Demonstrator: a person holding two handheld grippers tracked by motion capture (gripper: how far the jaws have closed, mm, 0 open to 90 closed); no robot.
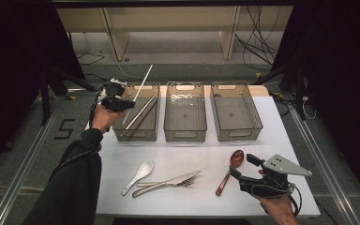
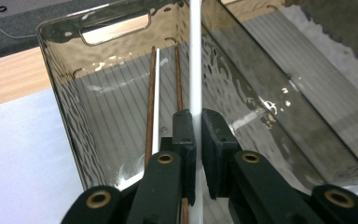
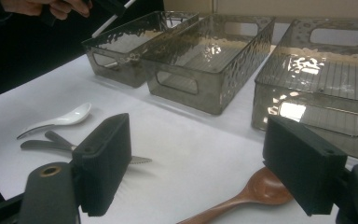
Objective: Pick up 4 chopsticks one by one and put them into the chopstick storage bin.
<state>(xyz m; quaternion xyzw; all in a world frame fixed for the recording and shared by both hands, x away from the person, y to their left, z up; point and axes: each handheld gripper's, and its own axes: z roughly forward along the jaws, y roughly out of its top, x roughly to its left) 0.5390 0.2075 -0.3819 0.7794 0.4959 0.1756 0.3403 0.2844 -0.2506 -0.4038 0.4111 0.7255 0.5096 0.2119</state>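
A: Report the left tongs (image 1: 122, 103), upper left of the frame.

B: Clenched on a long white plastic chopstick (image 1: 143, 81), which slants up and to the right above the leftmost smoked transparent plastic bin (image 1: 136, 133). In the left gripper view the chopstick (image 2: 195, 56) runs between the two black pads. Inside that bin (image 2: 65, 84) lie two brown wooden chopsticks (image 2: 150, 112) and one more white chopstick (image 2: 156, 102).

A: And the right tongs (image 1: 240, 165), lower right?

B: Released, jaws wide apart, hovering just beside the brown wooden spoon (image 1: 229, 168) on the white table (image 1: 215, 150). In the right gripper view the spoon (image 3: 256, 191) lies between the jaws, untouched.
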